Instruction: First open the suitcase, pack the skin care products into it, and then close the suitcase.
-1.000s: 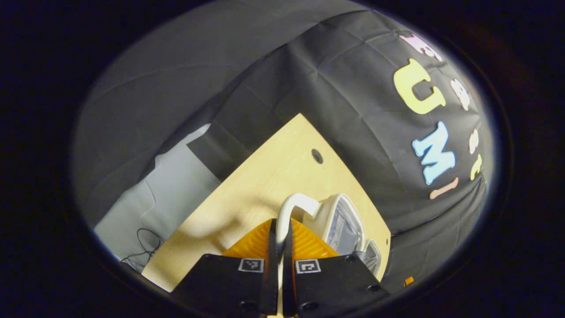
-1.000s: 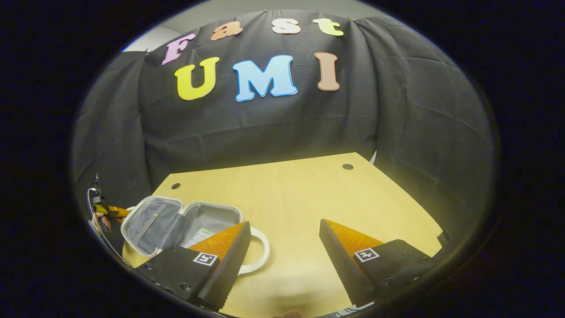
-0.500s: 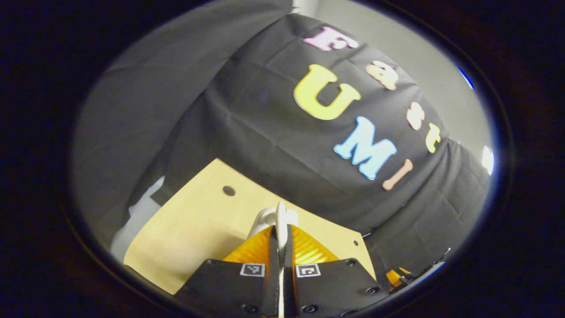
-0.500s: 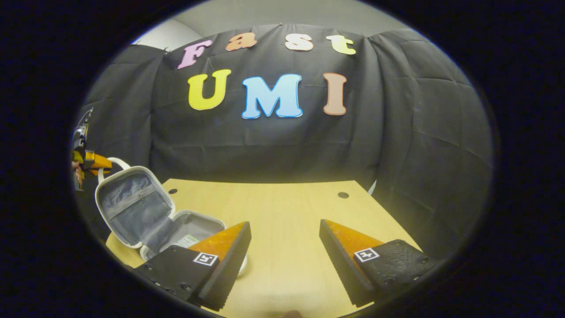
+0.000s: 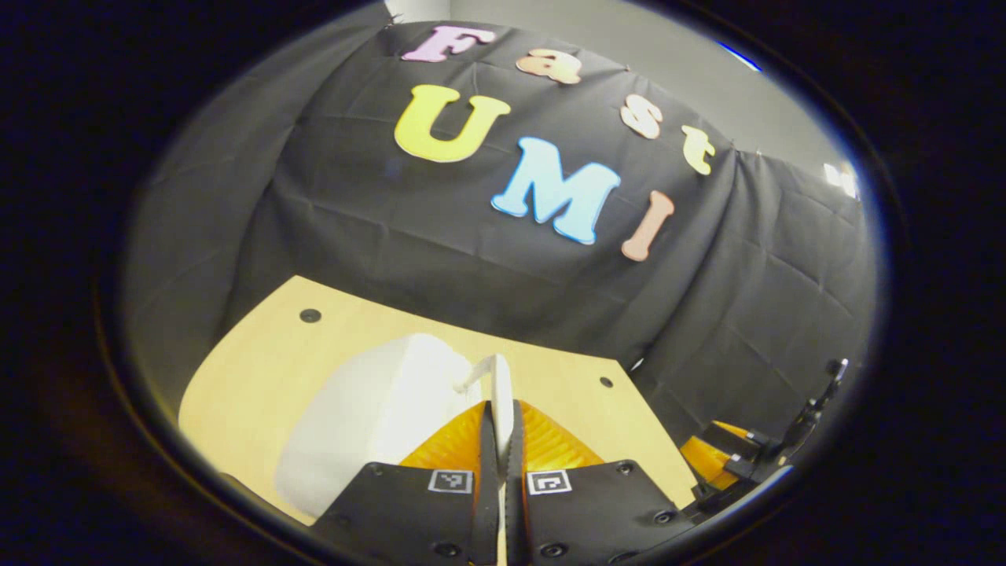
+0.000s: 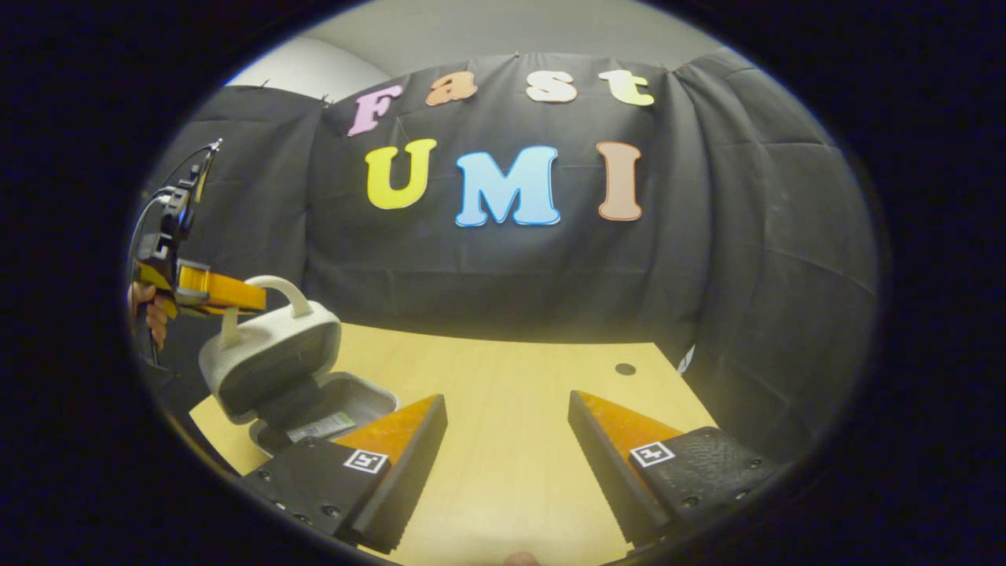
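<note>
Since a second ago the suitcase lid (image 6: 271, 358) swings over from lying open to half-closed above its base (image 6: 334, 405) at the table's (image 6: 511, 424) left edge. Left gripper (image 5: 501, 409) is clamped on the lid's handle (image 6: 275, 284); right gripper (image 6: 507, 440) hangs apart. Closing well likely means lowering squarely so the rims meet.

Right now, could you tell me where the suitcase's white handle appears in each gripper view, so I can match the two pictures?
Left gripper view: the handle stands bottom centre, pinched edge-on by the left gripper, with the lid to its left.
Right gripper view: the handle arches at the left edge, atop the half-lowered lid.
Shared landmark: the table.
</note>
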Tool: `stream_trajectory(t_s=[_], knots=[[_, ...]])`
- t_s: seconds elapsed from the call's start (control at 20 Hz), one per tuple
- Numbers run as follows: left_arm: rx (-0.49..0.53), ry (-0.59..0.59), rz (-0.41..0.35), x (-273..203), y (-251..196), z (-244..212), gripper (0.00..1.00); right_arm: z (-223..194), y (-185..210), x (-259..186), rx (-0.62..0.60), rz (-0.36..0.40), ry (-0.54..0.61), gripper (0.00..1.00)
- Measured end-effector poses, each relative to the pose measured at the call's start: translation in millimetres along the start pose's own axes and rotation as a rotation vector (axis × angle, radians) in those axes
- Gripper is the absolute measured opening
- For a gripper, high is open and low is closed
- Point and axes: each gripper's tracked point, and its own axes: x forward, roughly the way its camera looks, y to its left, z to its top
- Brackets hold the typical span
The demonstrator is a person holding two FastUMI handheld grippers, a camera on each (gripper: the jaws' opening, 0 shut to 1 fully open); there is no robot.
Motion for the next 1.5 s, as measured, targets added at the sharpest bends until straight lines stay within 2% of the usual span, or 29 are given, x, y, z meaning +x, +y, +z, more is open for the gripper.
stream_trajectory(t_s=[0.2, 0.5, 0.55, 0.75, 0.85, 0.9, 1.0, 1.1, 1.15, 1.2, 1.25, 1.3, 1.35, 1.5], knots=[[0.139, 0.033, 0.040, 42, -39, -69, 0.11, -3, -29, -10, -0.005, 0.023, -0.015, 0.95], [0.189, 0.118, 0.056, 72, -49, -136, 0.11, -15, -52, -22, 0.031, -0.010, -0.012, 0.95], [0.203, 0.143, 0.064, 75, -48, -148, 0.16, -17, -52, -23, 0.038, -0.018, -0.007, 0.95], [0.242, 0.237, 0.072, 91, -51, -187, 0.17, -16, -52, -27, 0.063, -0.036, 0.000, 0.95], [0.247, 0.254, 0.078, 95, -49, -196, 0.24, -14, -50, -27, 0.071, -0.035, 0.003, 0.95], [0.237, 0.247, 0.062, 96, -53, -196, 0.23, -12, -51, -27, 0.064, -0.039, -0.004, 0.95], [0.195, 0.213, 0.049, 95, -60, -186, 0.32, -12, -56, -27, 0.045, -0.065, 0.001, 0.95], [0.193, 0.148, 0.045, 90, -65, -169, 0.33, -10, -55, -23, 0.044, -0.068, 0.000, 0.95], [0.192, 0.129, 0.042, 87, -68, -163, 0.51, -11, -57, -23, 0.045, -0.078, 0.010, 0.95], [0.197, 0.110, 0.048, 84, -69, -156, 0.52, -11, -58, -25, 0.056, -0.082, 0.005, 0.95], [0.209, 0.091, 0.053, 80, -72, -147, 0.77, -8, -56, -27, 0.067, -0.081, -0.004, 0.95], [0.232, 0.054, 0.069, 74, -70, -133, 0.77, -7, -54, -27, 0.072, -0.082, -0.010, 0.95], [0.260, 0.010, 0.076, 68, -74, -117, 0.73, -6, -55, -28, 0.069, -0.089, -0.014, 0.95], [0.330, -0.113, 0.108, 42, -84, -75, 0.77, -3, -55, -28, 0.062, -0.108, -0.034, 0.95]])
